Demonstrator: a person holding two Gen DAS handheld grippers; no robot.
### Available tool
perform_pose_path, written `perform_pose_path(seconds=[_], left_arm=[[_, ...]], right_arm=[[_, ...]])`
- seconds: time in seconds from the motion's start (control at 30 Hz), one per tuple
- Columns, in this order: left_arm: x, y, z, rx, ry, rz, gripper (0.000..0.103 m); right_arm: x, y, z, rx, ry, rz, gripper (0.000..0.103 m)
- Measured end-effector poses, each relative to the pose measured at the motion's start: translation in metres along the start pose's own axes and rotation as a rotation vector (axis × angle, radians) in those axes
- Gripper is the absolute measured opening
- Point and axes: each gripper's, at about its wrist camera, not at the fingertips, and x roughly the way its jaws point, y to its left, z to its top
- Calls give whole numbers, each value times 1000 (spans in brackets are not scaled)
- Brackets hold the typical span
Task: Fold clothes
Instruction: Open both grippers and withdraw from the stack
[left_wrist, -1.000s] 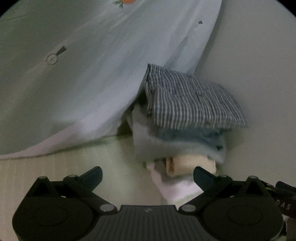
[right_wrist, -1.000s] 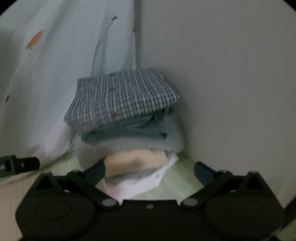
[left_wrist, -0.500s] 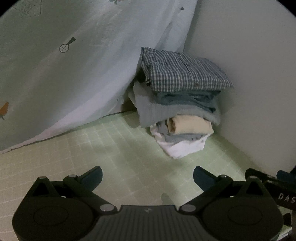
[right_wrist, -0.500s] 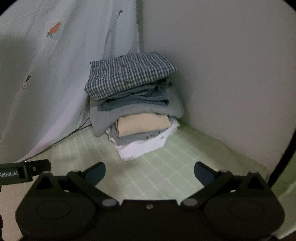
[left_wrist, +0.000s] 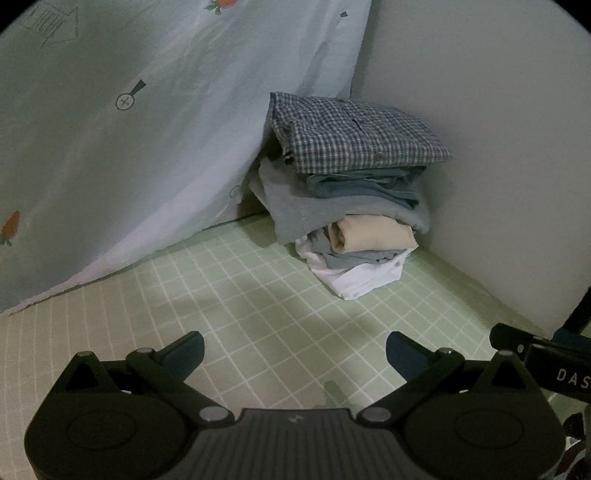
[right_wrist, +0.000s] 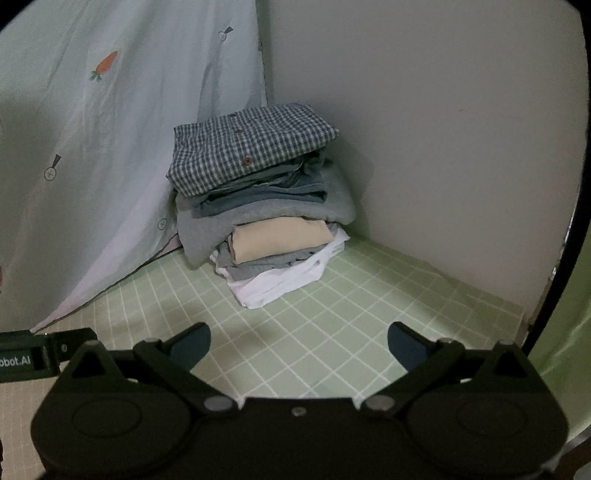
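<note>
Your left tool (left_wrist: 294, 349) is spread wide, nothing between the blue-padded fingers (left_wrist: 186, 349), touching nothing; only bare green grid-patterned counter (left_wrist: 258, 302) under it. Your right tool (right_wrist: 299, 341) is the same: jaws fully apart, empty, hovering over the green surface. Part of the other tool's body shows at each frame edge, so the two sit side by side.

Outward from both: a stack of folded clothes (right_wrist: 258, 206) sits in the corner, well apart from both tools, pushed against the plain grey wall (right_wrist: 443, 129) on one side and the pale blue hanging sheet with small carrot prints (right_wrist: 110, 129) on the other.

- Top: blue-and-white checked button shirt (left_wrist: 354, 136), folded flat.
- Under it: folded blue denim-like piece (right_wrist: 266, 190).
- Then a thick grey-blue fleecy garment (left_wrist: 295, 206) that droops over the front-left edge.
- Then a beige folded piece (right_wrist: 280, 236).
- Then thin grey and white garments (right_wrist: 280, 280) at the bottom, white one poking out toward you.

Handling, judged: all soft, light and limp, nothing fragile. The stack looks slightly uneven, so it would likely shift if nudged. Single layers will sag and unfold if you pinch one corner. Take a piece by its folded edge, both tools spaced along it. The shirt buttons are hard spots, so avoid clamping on them.

No unfolded garment is in view here.
</note>
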Motion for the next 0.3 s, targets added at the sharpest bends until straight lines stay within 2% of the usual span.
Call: perform_pose_path(seconds=[0.3], left_arm=[[-3,-7,0,20,-12,-22,103]], right_arm=[[-7,1,3,-6,-18,-15,103]])
